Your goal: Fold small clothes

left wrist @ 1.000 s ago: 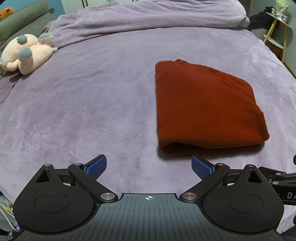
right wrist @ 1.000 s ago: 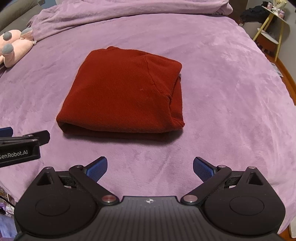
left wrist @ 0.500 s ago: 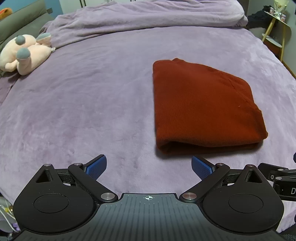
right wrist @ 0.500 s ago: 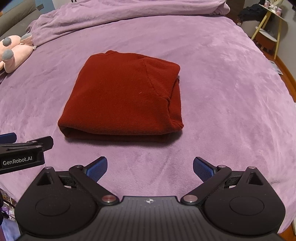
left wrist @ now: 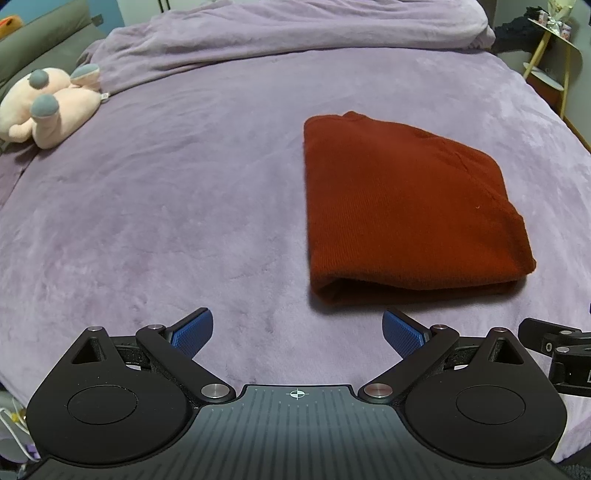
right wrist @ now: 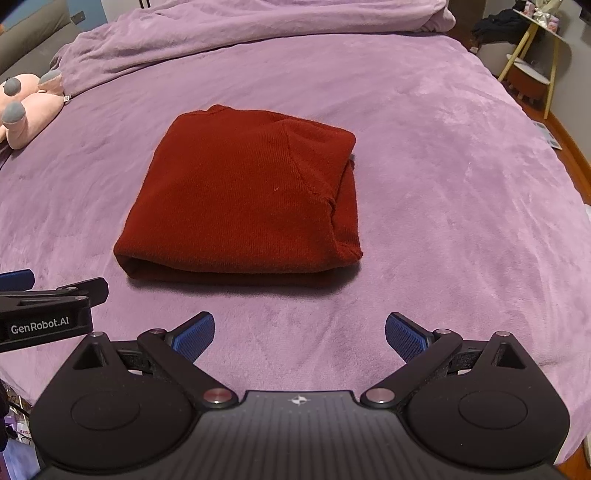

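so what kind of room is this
Most likely a bedroom: the folded red garment lies on a wide bed with a purple blanket, a bunched duvet at the far end, and a pink plush toy beside it.

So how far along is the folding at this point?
Looks done: the red sweater lies on the purple blanket as a compact folded rectangle, fold edge toward the cameras. In hand: nothing. The left gripper and right gripper are both open, short of it and not touching. Left: no other clothes show; only a plush toy lies off to the side.
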